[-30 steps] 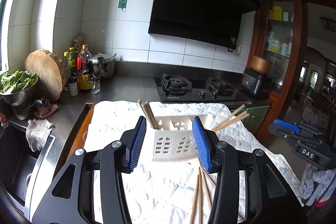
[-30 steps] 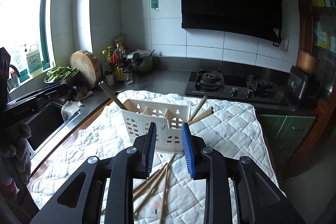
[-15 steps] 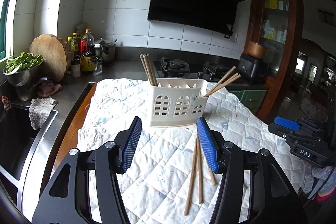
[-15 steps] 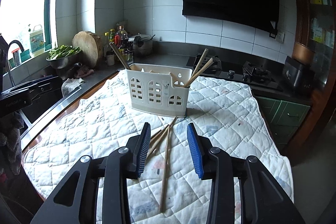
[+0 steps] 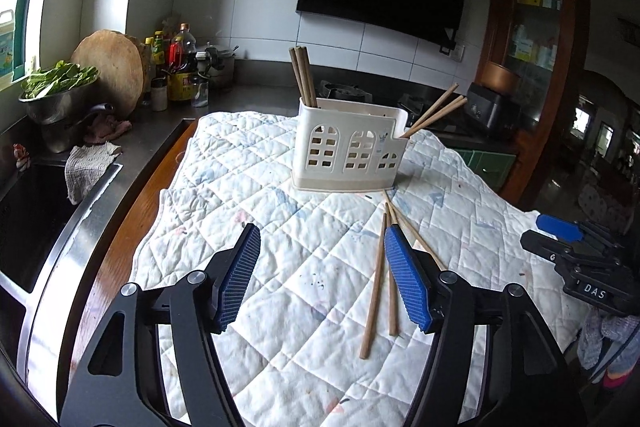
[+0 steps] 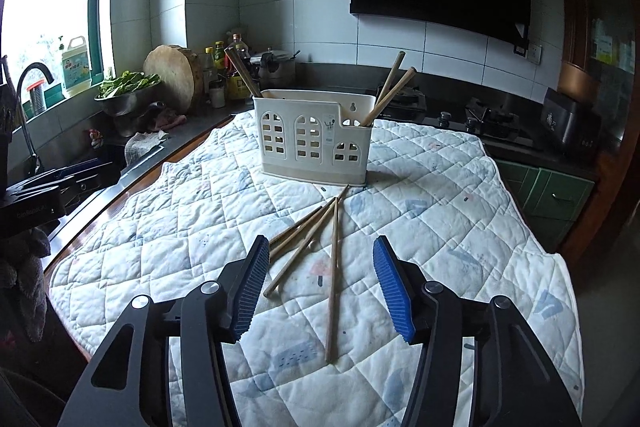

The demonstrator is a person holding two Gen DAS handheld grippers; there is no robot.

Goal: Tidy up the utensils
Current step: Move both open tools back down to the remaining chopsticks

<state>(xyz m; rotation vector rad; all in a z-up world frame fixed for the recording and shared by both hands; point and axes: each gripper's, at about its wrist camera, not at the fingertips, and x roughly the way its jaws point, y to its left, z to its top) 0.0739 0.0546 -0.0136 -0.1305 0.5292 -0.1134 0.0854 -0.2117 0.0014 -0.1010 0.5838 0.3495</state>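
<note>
A white plastic utensil holder (image 5: pixel 349 147) (image 6: pixel 316 139) stands upright on the quilted cloth (image 5: pixel 280 227) (image 6: pixel 440 195). Chopsticks stand in its left end (image 5: pixel 303 77) (image 6: pixel 243 71) and lean out of its right end (image 5: pixel 434 111) (image 6: pixel 390 87). Several loose wooden chopsticks (image 5: pixel 378 279) (image 6: pixel 320 247) lie on the cloth in front of it. My left gripper (image 5: pixel 322 277) is open and empty, with the loose chopsticks by its right finger. My right gripper (image 6: pixel 320 285) is open and empty, above the loose chopsticks. Each gripper shows at the edge of the other view (image 5: pixel 576 259) (image 6: pixel 36 195).
A sink (image 5: pixel 24 219) with a faucet (image 6: pixel 30 83) lies left of the cloth. A round chopping board (image 5: pixel 110 69), a bowl of greens (image 5: pixel 58 89), bottles (image 5: pixel 176 67) and a pot (image 6: pixel 276 67) stand at the back left. A gas stove (image 6: pixel 480 123) is behind.
Both grippers have pulled back from the holder and lowered toward the cloth. The right gripper's jaws have opened wider. The loose chopsticks now lie nearer to both grippers.
</note>
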